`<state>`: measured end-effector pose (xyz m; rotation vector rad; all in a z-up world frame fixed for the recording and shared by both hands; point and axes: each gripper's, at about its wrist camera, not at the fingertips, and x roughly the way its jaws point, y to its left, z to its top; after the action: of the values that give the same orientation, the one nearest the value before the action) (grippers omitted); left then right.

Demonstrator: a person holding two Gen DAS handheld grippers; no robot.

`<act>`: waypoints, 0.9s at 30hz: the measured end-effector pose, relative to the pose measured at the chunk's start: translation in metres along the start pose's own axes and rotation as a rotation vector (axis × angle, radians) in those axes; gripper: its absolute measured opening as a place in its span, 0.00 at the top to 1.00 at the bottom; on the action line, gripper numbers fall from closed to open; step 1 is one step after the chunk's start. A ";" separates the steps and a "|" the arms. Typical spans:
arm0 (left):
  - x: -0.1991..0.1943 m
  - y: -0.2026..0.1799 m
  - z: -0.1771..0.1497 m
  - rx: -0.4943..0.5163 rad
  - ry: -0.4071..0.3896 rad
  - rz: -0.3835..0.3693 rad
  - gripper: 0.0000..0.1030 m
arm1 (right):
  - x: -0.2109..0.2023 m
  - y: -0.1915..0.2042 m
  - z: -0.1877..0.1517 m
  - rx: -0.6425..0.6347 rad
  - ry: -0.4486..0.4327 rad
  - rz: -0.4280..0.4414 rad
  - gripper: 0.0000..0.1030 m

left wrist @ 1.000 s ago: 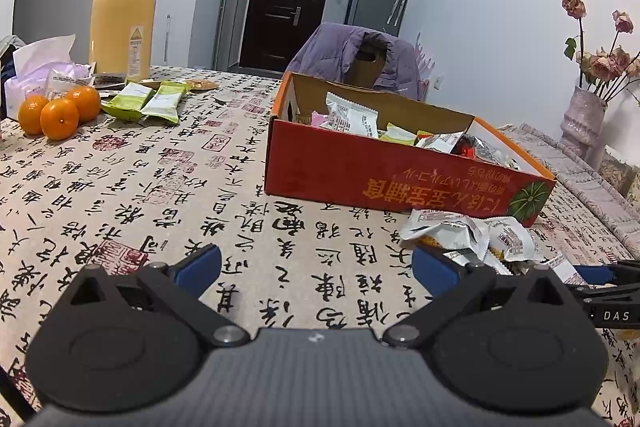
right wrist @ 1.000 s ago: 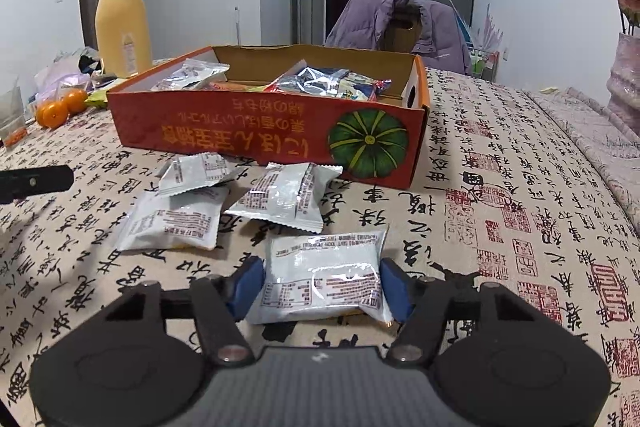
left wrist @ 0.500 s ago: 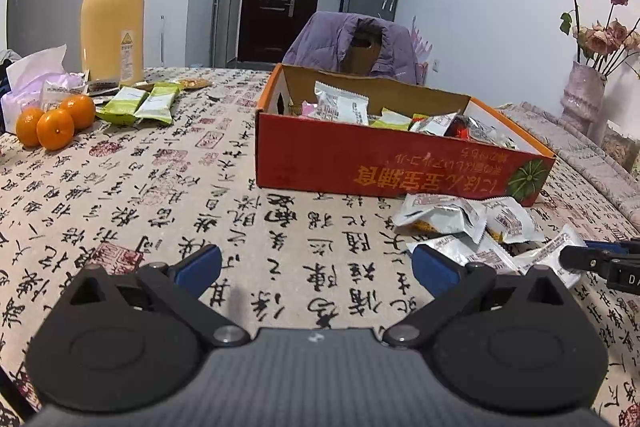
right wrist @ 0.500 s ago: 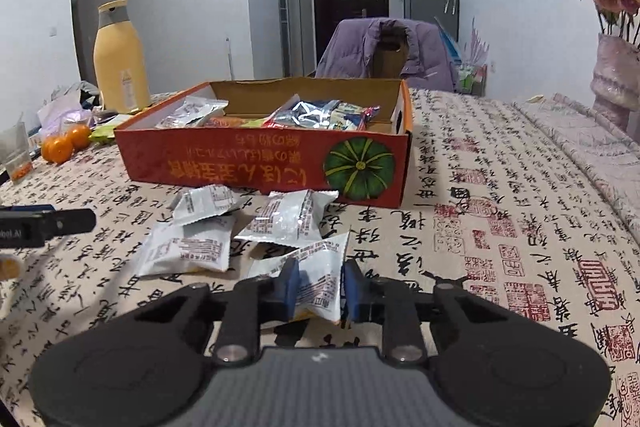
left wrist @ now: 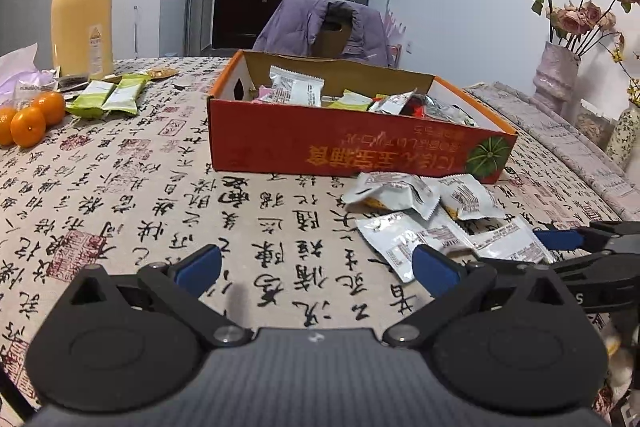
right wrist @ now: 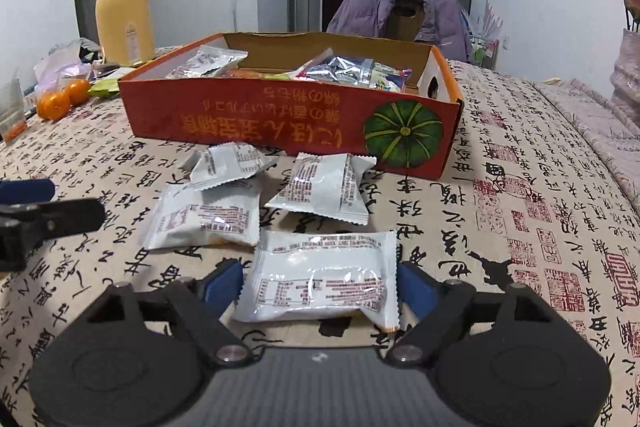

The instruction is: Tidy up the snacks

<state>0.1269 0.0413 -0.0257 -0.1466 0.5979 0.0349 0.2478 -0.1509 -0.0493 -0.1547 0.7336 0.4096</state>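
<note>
Now the right gripper [right wrist: 320, 281], spread wide around the near packet [right wrist: 326, 277], should squeeze gently, then lift toward the box [right wrist: 296, 121] at 12 o'clock.

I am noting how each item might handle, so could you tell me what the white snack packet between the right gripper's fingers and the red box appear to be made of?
White snack packet: likely thin glossy plastic film, judging by its shine, wrinkles and crimped, serrated end seams.
Red box: apparently cardboard, printed red outside with a slight sheen; the inner walls are plain matte brown and the top edges look raw-cut.
</note>
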 end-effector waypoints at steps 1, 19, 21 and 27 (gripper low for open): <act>0.000 0.000 0.000 -0.002 0.003 -0.003 0.00 | 0.000 0.000 0.000 0.004 0.002 -0.001 0.19; -0.010 0.006 -0.006 -0.024 0.023 -0.008 0.00 | -0.020 0.018 -0.015 -0.064 -0.102 -0.012 0.49; -0.009 0.007 -0.006 -0.027 0.026 -0.005 0.00 | -0.022 0.015 -0.015 -0.044 -0.104 -0.007 0.50; -0.010 0.004 -0.006 -0.022 0.030 -0.008 0.00 | -0.027 0.010 -0.017 -0.024 -0.120 0.001 0.53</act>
<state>0.1148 0.0443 -0.0258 -0.1709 0.6269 0.0314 0.2151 -0.1545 -0.0430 -0.1514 0.6109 0.4250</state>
